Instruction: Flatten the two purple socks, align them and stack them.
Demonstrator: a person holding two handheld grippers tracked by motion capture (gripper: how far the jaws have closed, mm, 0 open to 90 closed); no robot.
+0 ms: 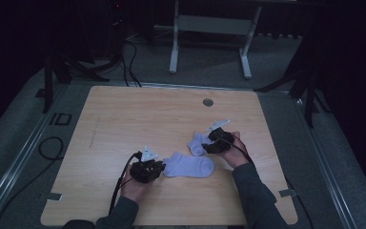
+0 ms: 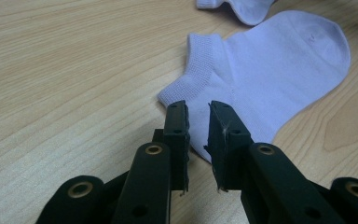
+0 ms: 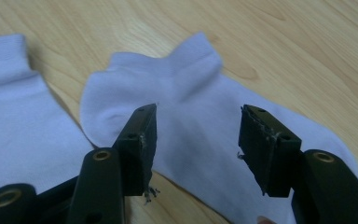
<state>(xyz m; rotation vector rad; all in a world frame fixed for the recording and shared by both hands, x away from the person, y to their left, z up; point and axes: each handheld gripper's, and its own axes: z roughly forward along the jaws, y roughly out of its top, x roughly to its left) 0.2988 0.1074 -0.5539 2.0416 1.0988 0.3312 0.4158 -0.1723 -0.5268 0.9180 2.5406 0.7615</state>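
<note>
While the left tongs (image 1: 159,167) sat low at about 6 o'clock on the tabletop (image 1: 124,119), their jaws stood only narrowly apart over the cuff edge of the near sock (image 2: 270,79), nothing visibly pinched between them. That sock lay flat just to their 3 o'clock. The right tongs (image 1: 208,144), at roughly 3 o'clock, hung with jaws well apart above the second sock (image 3: 200,116), pressing on nothing. The two socks lay just beside each other.
</note>
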